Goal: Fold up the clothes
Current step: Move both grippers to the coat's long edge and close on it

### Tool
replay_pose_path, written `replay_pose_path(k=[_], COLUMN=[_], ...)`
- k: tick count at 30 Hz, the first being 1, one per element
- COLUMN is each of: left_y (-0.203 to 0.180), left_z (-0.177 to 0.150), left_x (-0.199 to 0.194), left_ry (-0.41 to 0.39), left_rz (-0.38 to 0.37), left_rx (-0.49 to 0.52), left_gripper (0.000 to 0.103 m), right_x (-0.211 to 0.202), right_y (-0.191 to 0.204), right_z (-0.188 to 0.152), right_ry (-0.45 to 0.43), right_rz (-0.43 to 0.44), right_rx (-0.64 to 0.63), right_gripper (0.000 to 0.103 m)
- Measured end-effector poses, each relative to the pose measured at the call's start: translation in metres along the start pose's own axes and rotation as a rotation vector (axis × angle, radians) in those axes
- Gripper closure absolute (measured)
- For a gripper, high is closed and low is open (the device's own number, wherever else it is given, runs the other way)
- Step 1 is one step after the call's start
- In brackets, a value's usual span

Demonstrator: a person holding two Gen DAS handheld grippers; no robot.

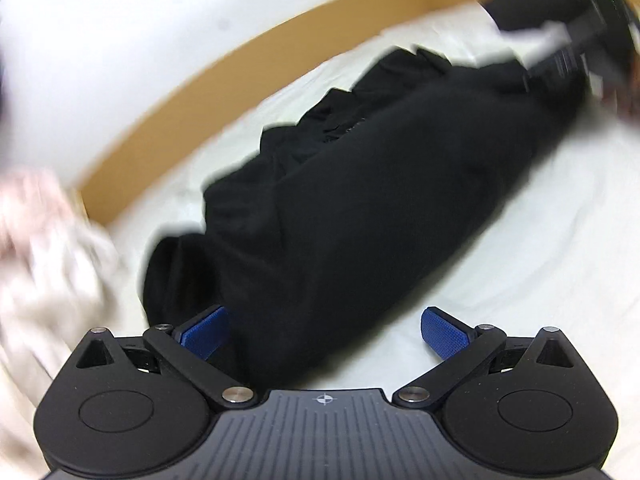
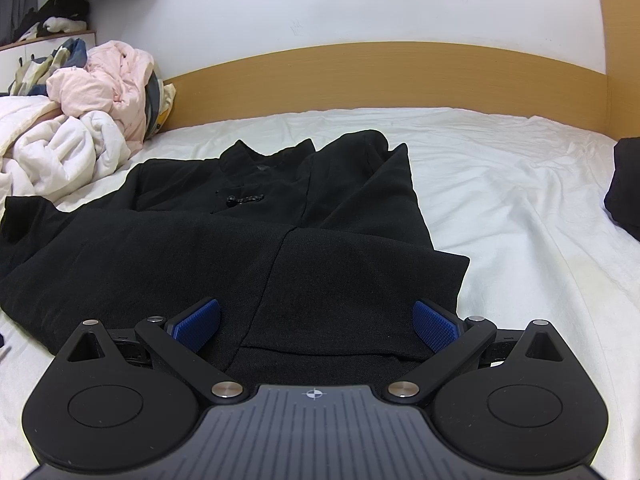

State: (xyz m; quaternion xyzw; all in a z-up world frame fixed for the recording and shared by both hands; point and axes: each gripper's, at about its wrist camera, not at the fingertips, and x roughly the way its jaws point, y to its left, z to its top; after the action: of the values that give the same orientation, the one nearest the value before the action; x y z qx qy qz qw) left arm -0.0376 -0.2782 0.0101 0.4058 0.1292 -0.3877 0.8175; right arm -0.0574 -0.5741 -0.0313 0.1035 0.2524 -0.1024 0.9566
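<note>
Black garment (image 2: 248,240): a dark top with a stand-up collar and a small knotted fastening on the chest, lying spread flat on the white sheet, partly folded, one side panel turned in over the body.
White sheet (image 2: 500,200): wrinkled, covers the bed; the garment lies on its middle, nearer the wooden headboard than the near edge.
Wooden headboard (image 2: 400,76): light brown, curved, beyond the garment's collar, against a white wall.
Bedding pile (image 2: 80,120): pink and white crumpled covers, left of the garment by the headboard's end.
Right gripper (image 2: 316,326): jaws spread wide and holding nothing; it sits low at the garment's hem, the blue pads (image 2: 198,326) over the fabric edge on either side.
Left gripper (image 1: 324,332): jaws likewise wide apart and empty, at one end of the garment (image 1: 360,220), with the dark cloth between its blue pads (image 1: 442,334); this view is motion-blurred.
Other gripper seen from the left wrist (image 1: 580,40): a black body at the garment's far end; its jaws are too blurred to read there.
Dark item (image 2: 624,184): at the sheet's right edge, well apart from the garment; I cannot tell what it is.
</note>
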Motion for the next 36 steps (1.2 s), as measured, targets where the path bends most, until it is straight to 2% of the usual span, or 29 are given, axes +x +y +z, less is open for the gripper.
replay_pose_path(k=[3, 4, 6, 8, 9, 11, 14, 16, 19, 21, 25, 28, 31, 33, 35, 36], left_y=[0.004, 0.006, 0.008, 0.009, 0.009, 0.005, -0.003, -0.004, 0.0, 0.002, 0.006, 0.006, 0.002, -0.001, -0.002, -0.001], left_z=[0.002, 0.001, -0.004, -0.009, -0.011, -0.014, -0.026, -0.034, -0.039, -0.043, -0.047, -0.049, -0.054, -0.055, -0.055, -0.054], left_x=[0.008, 0.01, 0.013, 0.014, 0.015, 0.016, 0.018, 0.02, 0.021, 0.021, 0.026, 0.029, 0.03, 0.032, 0.033, 0.034], left_ry=[-0.007, -0.007, -0.019, -0.038, -0.048, -0.062, -0.082, -0.088, -0.068, -0.075, -0.056, -0.024, -0.02, -0.006, 0.005, 0.014], left_rz=[-0.042, -0.06, -0.084, -0.103, -0.106, -0.06, 0.036, 0.081, 0.083, 0.077, 0.107, 0.116, 0.105, 0.095, 0.096, 0.094], left_rx=[0.079, 0.099, 0.162, 0.237, 0.274, 0.368, 0.58, 0.676, 0.692, 0.699, 0.732, 0.751, 0.734, 0.716, 0.721, 0.724], left_gripper=[0.001, 0.001, 0.003, 0.003, 0.002, 0.002, 0.004, 0.006, 0.012, 0.016, 0.016, 0.025, 0.046, 0.061, 0.062, 0.062], right_x=[-0.013, -0.024, -0.047, -0.064, -0.067, -0.074, -0.074, -0.072, -0.061, -0.055, -0.041, -0.033, -0.028, -0.024, -0.021, -0.02], right_y=[-0.002, -0.001, 0.007, 0.021, 0.028, 0.042, 0.058, 0.067, 0.077, 0.081, 0.085, 0.085, 0.086, 0.087, 0.088, 0.088], right_z=[0.002, 0.0, -0.006, -0.012, -0.017, -0.025, -0.039, -0.049, -0.063, -0.063, -0.059, -0.057, -0.058, -0.06, -0.065, -0.069], right_ry=[0.011, -0.018, -0.053, -0.025, -0.002, 0.046, 0.083, 0.084, 0.085, 0.082, 0.091, 0.113, 0.131, 0.13, 0.128, 0.127], right_rz=[0.004, -0.004, 0.031, 0.033, 0.001, -0.064, -0.152, -0.227, -0.34, -0.346, -0.389, -0.388, -0.373, -0.363, -0.346, -0.337], right_rx=[0.015, 0.007, -0.096, -0.248, -0.332, -0.501, -0.721, -0.864, -1.052, -1.102, -1.176, -1.235, -1.292, -1.298, -1.313, -1.327], right_gripper=[0.0, 0.0, 0.0, 0.0, 0.0, 0.0, 0.001, 0.001, 0.001, 0.002, 0.002, 0.003, 0.01, 0.021, 0.046, 0.054])
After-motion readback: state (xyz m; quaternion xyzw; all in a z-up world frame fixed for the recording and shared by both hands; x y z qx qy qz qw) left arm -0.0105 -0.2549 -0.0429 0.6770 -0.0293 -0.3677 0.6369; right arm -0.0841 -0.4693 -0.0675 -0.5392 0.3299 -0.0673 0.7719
